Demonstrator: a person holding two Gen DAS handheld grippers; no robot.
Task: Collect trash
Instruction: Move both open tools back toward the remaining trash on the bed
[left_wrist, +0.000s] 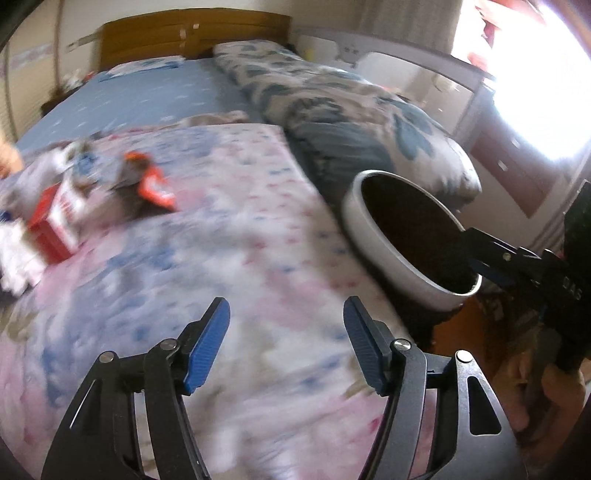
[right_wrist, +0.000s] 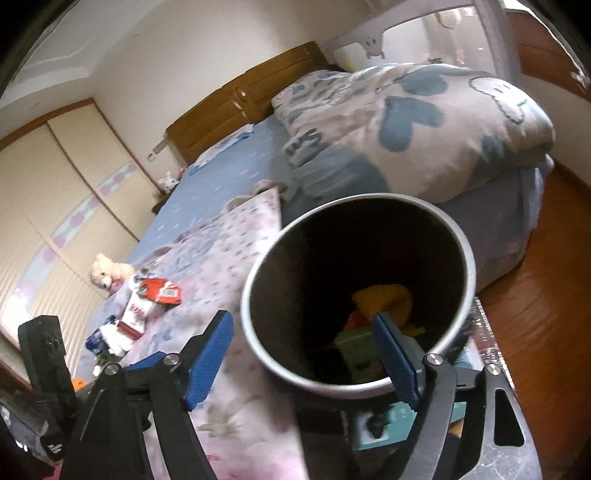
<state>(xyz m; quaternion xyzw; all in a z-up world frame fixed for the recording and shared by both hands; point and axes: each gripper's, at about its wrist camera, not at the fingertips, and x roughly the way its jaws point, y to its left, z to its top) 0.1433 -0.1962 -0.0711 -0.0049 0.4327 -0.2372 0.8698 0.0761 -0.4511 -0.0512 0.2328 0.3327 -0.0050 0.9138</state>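
the left gripper (left_wrist: 286, 343), fingers spread and empty, is nearer the wrappers (left_wrist: 144, 184) up-left; the right gripper (right_wrist: 303, 354) gapes over the bin (right_wrist: 258, 321).

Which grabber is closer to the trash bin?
Right. The right gripper is open at the bin's rim; the left gripper is open over the blanket beside it.

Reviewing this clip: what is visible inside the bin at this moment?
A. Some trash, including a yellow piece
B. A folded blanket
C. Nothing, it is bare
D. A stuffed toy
A: the right wrist view looks down into the bin and shows a yellow piece lying with other scraps at the bottom, while the red wrappers remain out on the bed.
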